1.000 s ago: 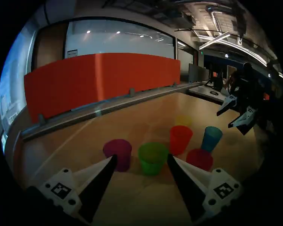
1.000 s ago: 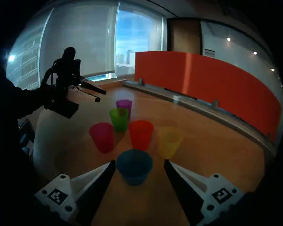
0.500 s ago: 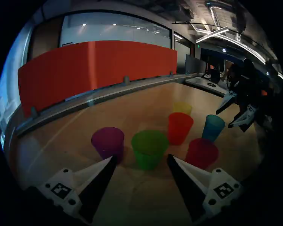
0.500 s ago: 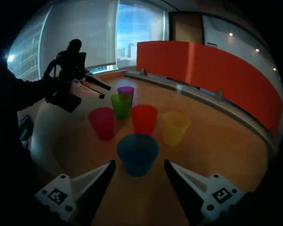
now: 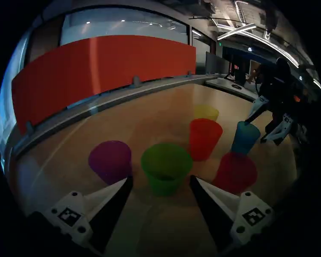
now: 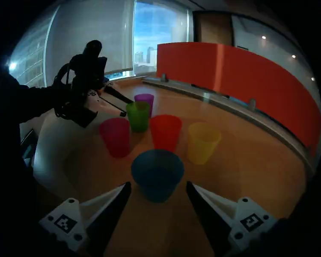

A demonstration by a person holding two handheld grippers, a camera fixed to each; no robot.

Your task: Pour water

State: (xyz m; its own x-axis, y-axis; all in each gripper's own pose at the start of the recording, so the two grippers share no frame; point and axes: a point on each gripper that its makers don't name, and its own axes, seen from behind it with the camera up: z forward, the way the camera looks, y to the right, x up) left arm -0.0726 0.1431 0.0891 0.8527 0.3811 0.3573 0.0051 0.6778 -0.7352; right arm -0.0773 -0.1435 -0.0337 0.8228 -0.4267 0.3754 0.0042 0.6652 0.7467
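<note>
So here's where we're at: six plastic cups are huddled together on the table (image 5: 160, 113), and we've got one pair of tongs lined up on a cup each. That makes sense if the plan is to lift one and tip it into another.

Our left tongs (image 5: 159, 177) are spread wide and gripping nothing. The green cup (image 5: 166, 167) sits right in the gap just ahead of the tips, untouched as far as we can see. The purple cup (image 5: 110, 160) is just off to their left and the pink cup (image 5: 235, 172) just off to their right. The red cup (image 5: 204, 138) and yellow cup (image 5: 206, 112) are farther out, past the green one.

Our right tongs (image 6: 158, 183) are spread open too, holding nothing, with the blue cup (image 6: 157, 173) dead centre just ahead of them. In the left gripper view they bracket that cup closely, but we can't tell if they touch it.

Looks-wise, the cups are see-through coloured plastic, tapered, all upright with mouths up. We honestly can't tell whether any of them holds water; the blue one's inside just reads dark. We'd guess green and blue are the pouring pair. They're packed so tight that the neighbours could easily get knocked.
</note>
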